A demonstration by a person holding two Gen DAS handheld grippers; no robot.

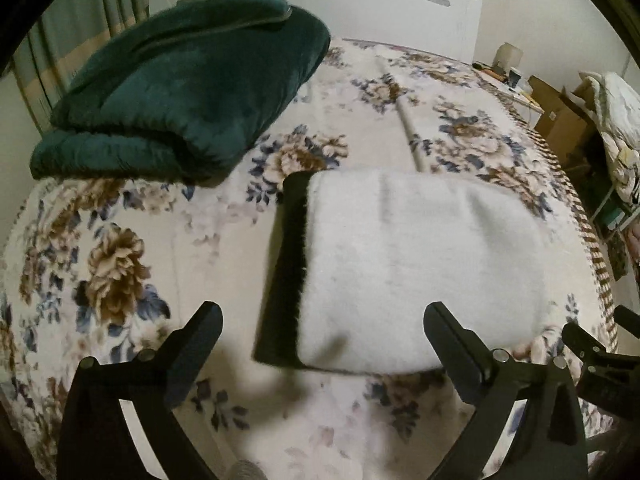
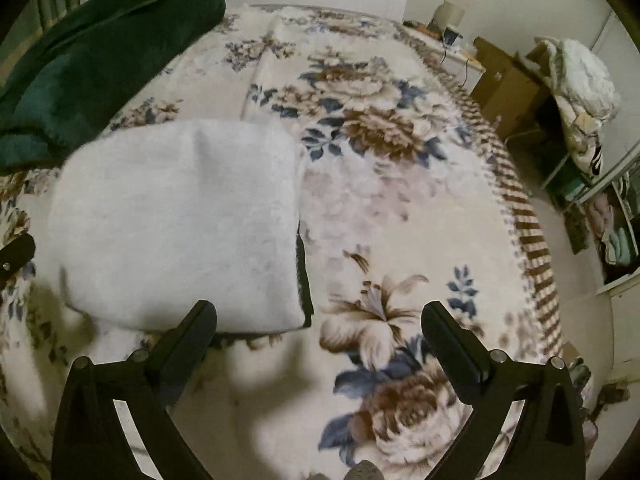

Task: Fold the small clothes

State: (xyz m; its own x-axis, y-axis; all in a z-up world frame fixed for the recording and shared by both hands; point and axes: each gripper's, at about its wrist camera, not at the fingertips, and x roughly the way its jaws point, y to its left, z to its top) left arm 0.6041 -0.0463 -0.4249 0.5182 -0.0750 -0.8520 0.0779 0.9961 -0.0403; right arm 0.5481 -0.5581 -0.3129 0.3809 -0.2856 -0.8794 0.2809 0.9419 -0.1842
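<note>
A folded white fuzzy garment with a black band along its left edge lies flat on the floral bedspread. It also shows in the right wrist view, with a thin black edge on its right side. My left gripper is open and empty, hovering just in front of the garment's near edge. My right gripper is open and empty, near the garment's near right corner. The right gripper's tip shows at the right edge of the left wrist view.
A folded dark green blanket lies at the back left of the bed, also in the right wrist view. A white headboard stands behind. Cardboard boxes and piled laundry stand beyond the bed's right edge.
</note>
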